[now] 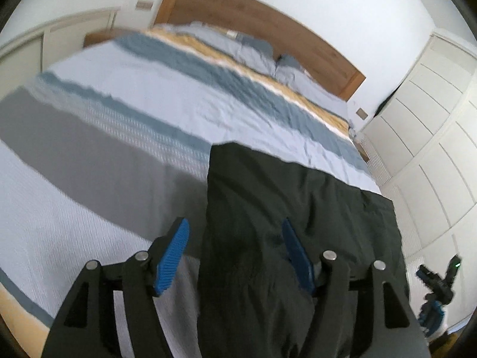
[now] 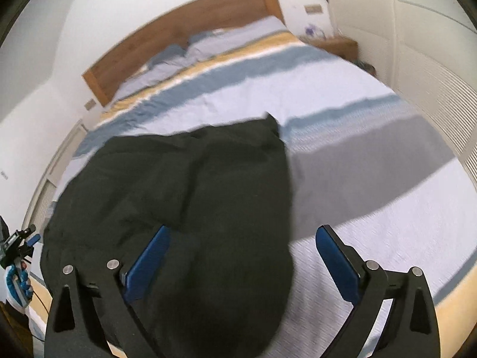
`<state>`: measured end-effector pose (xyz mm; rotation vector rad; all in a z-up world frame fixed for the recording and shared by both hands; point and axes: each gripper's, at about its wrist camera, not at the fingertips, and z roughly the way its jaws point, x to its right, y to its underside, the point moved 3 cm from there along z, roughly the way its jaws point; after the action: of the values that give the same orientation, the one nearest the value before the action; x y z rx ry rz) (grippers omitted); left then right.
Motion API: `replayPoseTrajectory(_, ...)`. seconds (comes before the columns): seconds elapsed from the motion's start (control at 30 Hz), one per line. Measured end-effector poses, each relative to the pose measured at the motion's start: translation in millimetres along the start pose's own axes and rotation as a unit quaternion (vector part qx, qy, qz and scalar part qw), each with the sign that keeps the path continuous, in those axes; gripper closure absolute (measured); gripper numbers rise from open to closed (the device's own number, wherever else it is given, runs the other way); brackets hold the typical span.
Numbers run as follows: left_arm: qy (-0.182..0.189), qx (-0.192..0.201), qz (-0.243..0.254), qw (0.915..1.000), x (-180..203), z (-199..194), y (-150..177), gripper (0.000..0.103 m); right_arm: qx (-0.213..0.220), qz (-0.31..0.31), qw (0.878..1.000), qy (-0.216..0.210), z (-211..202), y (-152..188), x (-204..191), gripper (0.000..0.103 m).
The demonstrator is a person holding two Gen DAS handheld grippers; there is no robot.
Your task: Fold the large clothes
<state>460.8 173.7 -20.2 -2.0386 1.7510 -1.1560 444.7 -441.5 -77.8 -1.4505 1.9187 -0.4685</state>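
A large dark garment (image 1: 283, 194) lies folded flat on the near part of the striped bed cover (image 1: 119, 95). My left gripper (image 1: 234, 223) hovers above the garment's left edge, open, its blue pads (image 1: 173, 253) touching nothing. In the right wrist view the same garment (image 2: 179, 179) spreads to the left, and its right edge runs between the jaws of my right gripper (image 2: 243, 229). That gripper stands wide open and holds nothing. The right gripper (image 1: 441, 280) also shows at the lower right of the left wrist view. The left gripper (image 2: 18, 247), held by a gloved hand, shows at the lower left of the right wrist view.
Pillows (image 1: 238, 44) rest against a wooden headboard (image 1: 268, 21) at the far end of the bed. White wardrobe doors (image 1: 432, 125) stand close along one side. A small wooden nightstand (image 2: 337, 44) sits beside the headboard. Bare bed cover (image 2: 372, 179) lies beside the garment.
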Motion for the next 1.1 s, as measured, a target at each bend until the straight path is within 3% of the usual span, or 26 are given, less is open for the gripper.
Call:
replayPoseTrajectory(0.27, -0.009, 0.062, 0.056, 0.9965, 28, 17, 1, 0.038, 0.073, -0.05, 0.996, -0.024, 3, -2, -36, 0.004)
replayPoseTrajectory(0.57, -0.013, 0.111, 0.089, 0.9898, 47, 24, 21, 0.037, 0.123, -0.09, 0.987, -0.038, 5, 16, -65, 0.002)
replayPoseTrajectory(1.1, -0.014, 0.138, 0.124, 0.9826, 58, 44, 34, 0.032, 0.196, -0.132, 0.971, -0.047, 8, 19, -104, 0.001)
